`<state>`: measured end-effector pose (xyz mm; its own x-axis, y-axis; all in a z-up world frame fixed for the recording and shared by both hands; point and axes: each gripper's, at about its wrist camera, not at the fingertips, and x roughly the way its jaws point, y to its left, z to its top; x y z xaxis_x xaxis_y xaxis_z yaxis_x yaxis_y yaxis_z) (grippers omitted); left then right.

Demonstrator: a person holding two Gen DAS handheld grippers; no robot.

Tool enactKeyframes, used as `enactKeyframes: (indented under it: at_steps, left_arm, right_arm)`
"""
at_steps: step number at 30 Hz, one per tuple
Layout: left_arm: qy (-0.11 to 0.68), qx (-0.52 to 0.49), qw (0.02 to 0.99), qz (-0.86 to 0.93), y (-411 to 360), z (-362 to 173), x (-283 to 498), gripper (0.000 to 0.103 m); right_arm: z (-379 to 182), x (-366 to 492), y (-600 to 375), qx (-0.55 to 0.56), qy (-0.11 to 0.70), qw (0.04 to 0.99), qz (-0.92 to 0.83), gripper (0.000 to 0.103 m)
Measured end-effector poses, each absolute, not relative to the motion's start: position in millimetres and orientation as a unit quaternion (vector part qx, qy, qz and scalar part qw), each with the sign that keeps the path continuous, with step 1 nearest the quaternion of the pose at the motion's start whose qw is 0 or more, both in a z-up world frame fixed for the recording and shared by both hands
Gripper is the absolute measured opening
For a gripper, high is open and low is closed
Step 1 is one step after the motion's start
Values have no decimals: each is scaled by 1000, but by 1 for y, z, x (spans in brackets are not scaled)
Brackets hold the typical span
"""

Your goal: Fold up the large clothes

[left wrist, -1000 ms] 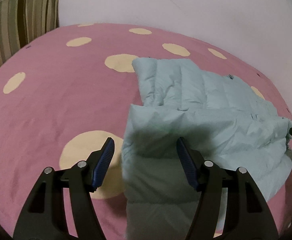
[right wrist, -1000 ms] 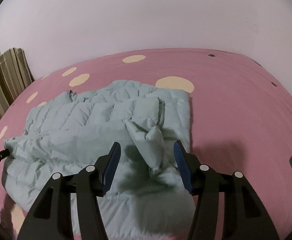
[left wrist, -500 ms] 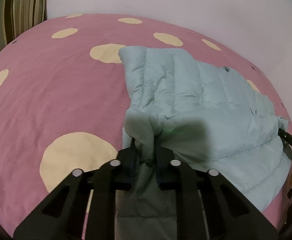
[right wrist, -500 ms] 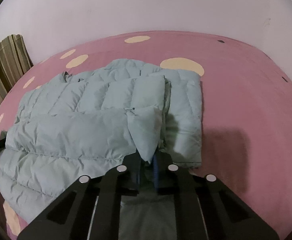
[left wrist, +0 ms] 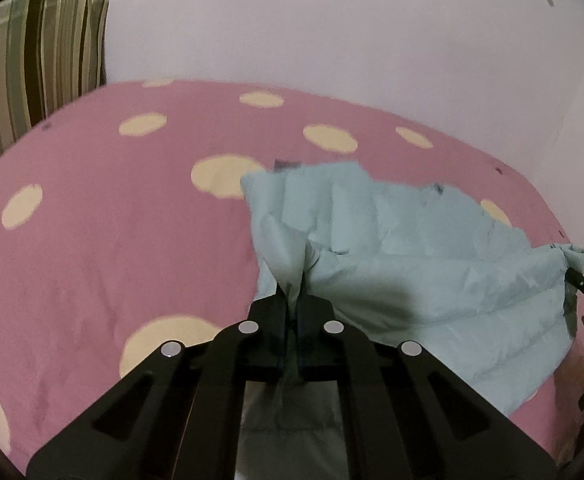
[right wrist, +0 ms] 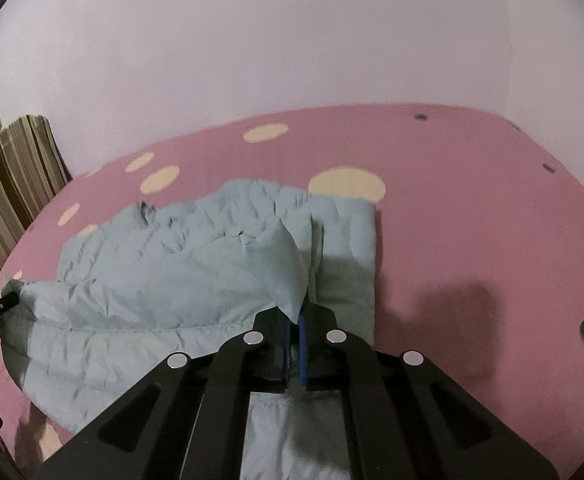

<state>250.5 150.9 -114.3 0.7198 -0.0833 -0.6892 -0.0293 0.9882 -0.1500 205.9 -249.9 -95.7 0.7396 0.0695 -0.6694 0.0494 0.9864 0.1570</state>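
on the far left a striped brown and beige cushion (left wrist: 39,56) is leaning against the pale wall (left wrist: 332,24), well beyond the fingers. the left gripper (left wrist: 292,312) is clamping its fingers tight on a bunched edge of the pale blue quilted puffer jacket (left wrist: 432,272), and the fabric is rising in a taut peak straight out of the closed tips, with a little more trailing down behind them. the jaws have just been closing, with that fabric between them. ahead and to the right of these fingers the jacket is lying spread on the pink bed cover with cream dots (left wrist: 111,240).

moving right, the right gripper (right wrist: 295,320) is pinching another edge of the same jacket (right wrist: 139,304) between its blue-padded fingers, also just closed on the cloth. the panel it is holding is puffing up to the left of the tips, while a strip that looks already turned in is lying flat just beyond and to the right of them.

as a judgement, the sides seem tucked in and both near corners are secured, so the grasp stage is done; the lift is only beginning. carrying the near edge over to the far edge, laying it down and flattening are all still to come.
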Motion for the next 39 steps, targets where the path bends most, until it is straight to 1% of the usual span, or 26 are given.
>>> enactKeyframes:
  at_steps: [4,9,16,19,25,30,33,39]
  left_arm:
    - [363,-59,930,-10,145,-94,271,3]
    - [353,-34,935,-3,135,-74,319,3]
    - [355,-5,934,27,124,-74,399,3]
    - [365,12,930,44,118,-89,429,3]
    - [410,29,909,71,113,-146,472,3]
    - [434,36,896,82,113,-181,480,3]
    - [438,37,894,83,113,-193,483,3]
    - [435,42,894,95,112,-211,484,4]
  right_arm:
    - [-80,221,-253,78,346,935,1,2]
    - [-70,254,-256,80,338,938,-7,2]
    - [-75,327,-259,76,348,934,-22,2]
    - [-89,356,-256,68,361,930,-29,2]
    - [-138,397,-256,65,411,908,-37,2]
    - [-171,410,-254,66,444,892,-41,2]
    - [-186,413,-249,56,457,886,-45,2]
    - [-197,413,-248,53,455,888,-46,3]
